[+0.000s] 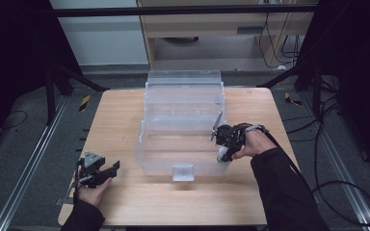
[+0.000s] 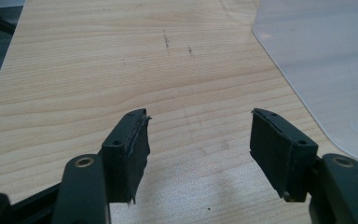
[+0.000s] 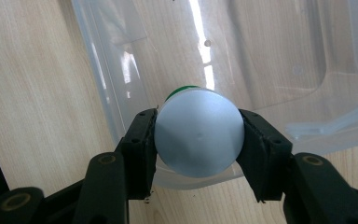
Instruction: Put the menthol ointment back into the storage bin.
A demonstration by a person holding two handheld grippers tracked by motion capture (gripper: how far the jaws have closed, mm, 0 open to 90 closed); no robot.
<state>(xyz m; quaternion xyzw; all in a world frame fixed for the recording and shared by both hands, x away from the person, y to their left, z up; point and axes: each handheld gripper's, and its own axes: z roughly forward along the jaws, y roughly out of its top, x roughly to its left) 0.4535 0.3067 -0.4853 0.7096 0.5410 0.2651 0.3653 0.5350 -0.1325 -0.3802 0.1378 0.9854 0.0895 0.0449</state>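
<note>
High view, table: a wooden table (image 1: pixel 125 207) is carrying a clear plastic bin (image 1: pixel 183 127) with its lid standing open at the far side.
High view, left gripper: the left gripper (image 1: pixel 107 170) is sitting low over the near left part of the table, well apart from the bin, with the person's left hand (image 1: pixel 91 190) wrapping it from below; its jaws are standing apart.
High view, right gripper: the right gripper (image 1: pixel 221 153) is hanging at the bin's right front corner, with the right hand (image 1: pixel 253 143) holding it; a small white object is showing at its tip.
Left gripper view, jaws: the two black jaws are spreading wide with nothing between them, over bare wood.
Left gripper view, bin: a rounded corner of the clear plastic is lying at the upper right, just beside the right jaw.
Right gripper view, jaws: the jaws are pressing on both sides of a round white container (image 3: pixel 198 139), its flat white end facing the camera and a green part peeking out behind its top edge.
Right gripper view, container's place: the container is hovering over the bin's rim, partly above the bin's inside and partly above the wood.
</note>
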